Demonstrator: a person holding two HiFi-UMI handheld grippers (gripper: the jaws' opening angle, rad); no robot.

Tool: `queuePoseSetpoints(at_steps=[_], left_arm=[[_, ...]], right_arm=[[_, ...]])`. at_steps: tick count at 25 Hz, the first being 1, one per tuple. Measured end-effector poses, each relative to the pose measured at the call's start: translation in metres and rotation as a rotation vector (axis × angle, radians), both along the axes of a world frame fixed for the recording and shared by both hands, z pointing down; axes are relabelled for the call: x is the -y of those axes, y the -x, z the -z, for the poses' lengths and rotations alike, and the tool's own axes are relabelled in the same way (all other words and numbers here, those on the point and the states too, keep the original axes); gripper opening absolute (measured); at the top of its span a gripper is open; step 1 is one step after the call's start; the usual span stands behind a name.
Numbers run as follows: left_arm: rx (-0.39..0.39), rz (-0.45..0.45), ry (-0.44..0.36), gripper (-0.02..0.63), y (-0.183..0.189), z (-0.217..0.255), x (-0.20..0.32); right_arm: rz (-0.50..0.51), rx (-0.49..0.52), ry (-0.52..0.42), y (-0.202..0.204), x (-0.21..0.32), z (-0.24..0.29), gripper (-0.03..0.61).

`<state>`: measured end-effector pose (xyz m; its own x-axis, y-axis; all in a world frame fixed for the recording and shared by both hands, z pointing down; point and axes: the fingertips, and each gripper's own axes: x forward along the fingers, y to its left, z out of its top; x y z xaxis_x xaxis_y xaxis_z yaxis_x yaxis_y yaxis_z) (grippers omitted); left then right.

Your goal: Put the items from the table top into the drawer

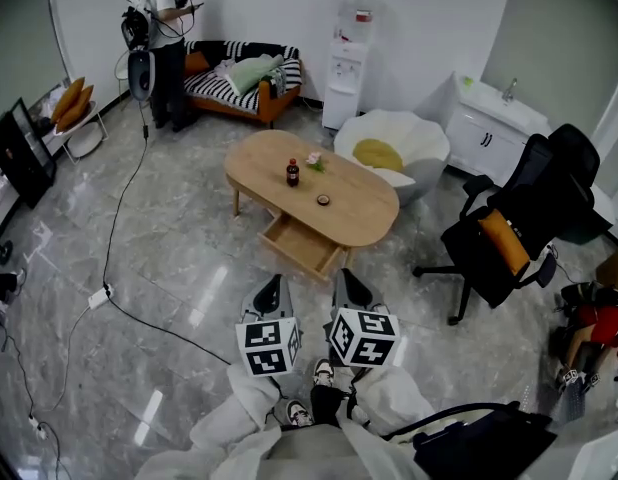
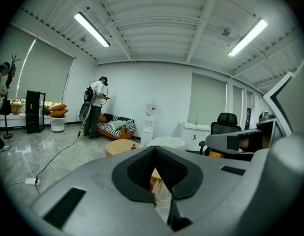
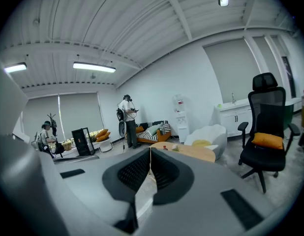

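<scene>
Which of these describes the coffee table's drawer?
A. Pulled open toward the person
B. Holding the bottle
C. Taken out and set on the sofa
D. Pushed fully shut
A: the drawer juts open from the near side of the coffee table, while the bottle stands on the table top.

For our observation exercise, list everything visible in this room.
table: one, light wood, oval, mid-room
drawer: one, wooden, open on the table's near side
bottle: one, dark, red cap, on table
pinkish item: one, on table, beside bottle
round item: one, dark, on table
sofa: one, striped, far wall
water dispenser: one, white, right of sofa
beanbag seat: one, white, yellow centre, behind table
office chair: one, black, orange cushion, right
cabinet: one, white, far right
person: one, standing by sofa
left gripper: one, grey, jaws shut, empty
right gripper: one, grey, jaws shut, empty
</scene>
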<state>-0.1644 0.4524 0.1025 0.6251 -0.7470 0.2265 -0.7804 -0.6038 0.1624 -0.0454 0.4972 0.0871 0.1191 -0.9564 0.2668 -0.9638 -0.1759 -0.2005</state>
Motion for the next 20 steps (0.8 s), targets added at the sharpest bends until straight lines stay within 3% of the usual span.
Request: queuePoseSetpoints(at_steps=[12,17,20], left_arm=[[0.044,0.031,0.009,-0.006,-0.009,-0.016,0.070],[0.062,0.031,0.034,-0.006,-0.026,-0.025,0.106],[0.076,0.038,0.038,-0.006,-0.054,-0.027,0.143]], right_arm=[[0.027,0.028,0.026,-0.016,0.072,-0.018,0.061],[0.034,0.032,0.052,-0.032,0.113,-0.024,0.061],[0.029,0.039,0.059,-0.064,0.151,-0.026,0.061]])
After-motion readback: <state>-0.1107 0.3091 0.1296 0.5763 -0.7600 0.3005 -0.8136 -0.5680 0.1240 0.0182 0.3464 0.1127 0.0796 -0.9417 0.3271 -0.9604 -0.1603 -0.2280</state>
